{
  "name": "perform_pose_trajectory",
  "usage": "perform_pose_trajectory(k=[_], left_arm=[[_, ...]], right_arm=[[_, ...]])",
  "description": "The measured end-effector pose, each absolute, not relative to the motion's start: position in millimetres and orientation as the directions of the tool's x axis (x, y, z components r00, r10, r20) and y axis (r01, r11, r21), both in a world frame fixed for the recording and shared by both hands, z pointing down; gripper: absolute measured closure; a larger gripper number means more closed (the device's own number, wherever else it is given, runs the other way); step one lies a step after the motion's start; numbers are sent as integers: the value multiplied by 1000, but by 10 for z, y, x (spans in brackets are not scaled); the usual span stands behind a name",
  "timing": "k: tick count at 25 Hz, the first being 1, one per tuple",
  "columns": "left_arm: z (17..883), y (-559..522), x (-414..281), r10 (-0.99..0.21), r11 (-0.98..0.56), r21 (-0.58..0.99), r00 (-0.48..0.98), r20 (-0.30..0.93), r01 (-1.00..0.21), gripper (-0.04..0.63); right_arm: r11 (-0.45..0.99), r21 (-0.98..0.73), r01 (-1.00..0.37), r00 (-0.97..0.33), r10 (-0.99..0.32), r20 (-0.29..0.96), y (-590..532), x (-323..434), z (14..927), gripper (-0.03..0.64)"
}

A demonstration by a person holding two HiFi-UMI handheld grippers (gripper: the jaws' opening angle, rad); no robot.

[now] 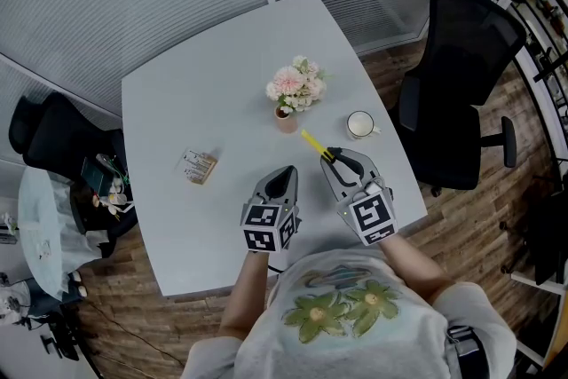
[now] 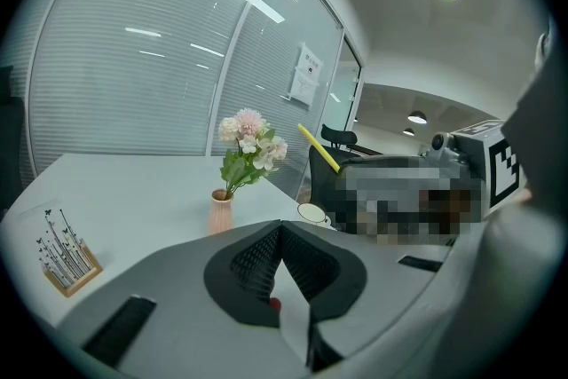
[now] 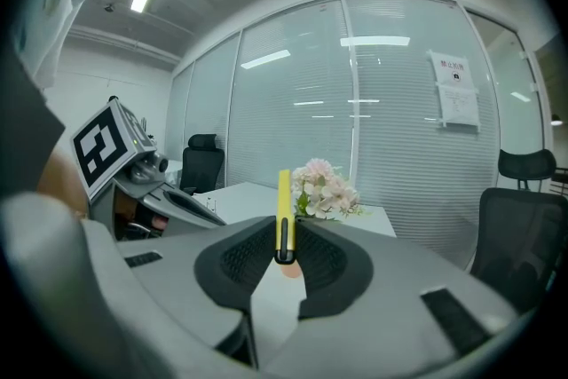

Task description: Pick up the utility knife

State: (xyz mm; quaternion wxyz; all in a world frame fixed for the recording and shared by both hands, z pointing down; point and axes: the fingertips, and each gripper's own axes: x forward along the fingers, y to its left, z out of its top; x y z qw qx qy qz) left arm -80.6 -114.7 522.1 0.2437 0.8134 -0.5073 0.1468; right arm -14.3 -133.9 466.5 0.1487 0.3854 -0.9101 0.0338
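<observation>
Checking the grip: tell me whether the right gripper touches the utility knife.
Touching. Right gripper view: the right gripper clamps the utility knife between both pads.

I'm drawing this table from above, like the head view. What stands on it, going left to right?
small wooden card stand → vase of pink flowers → white cup

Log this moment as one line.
right gripper: jaws shut on utility knife, clear of table | left gripper: jaws shut, empty
</observation>
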Motion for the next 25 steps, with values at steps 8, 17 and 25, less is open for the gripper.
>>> perform_pose_trajectory(k=[8,17,25], left_arm=[[5238,-1145,-810,-752,-365,246,440,490,-898,594],[5240,-1136,-815,-750,-367,243,440,494,-898,594],[5249,-1136,-815,-748,-366,243,439,497,-898,594]], right_arm=[[709,52,-704,-668,-684,294,-1324,-162,4659,546],[712,49,-701,-670,-680,297,-1312,-161,4663,547],[711,47,-702,-670,-680,298,-1323,-152,4662,548]])
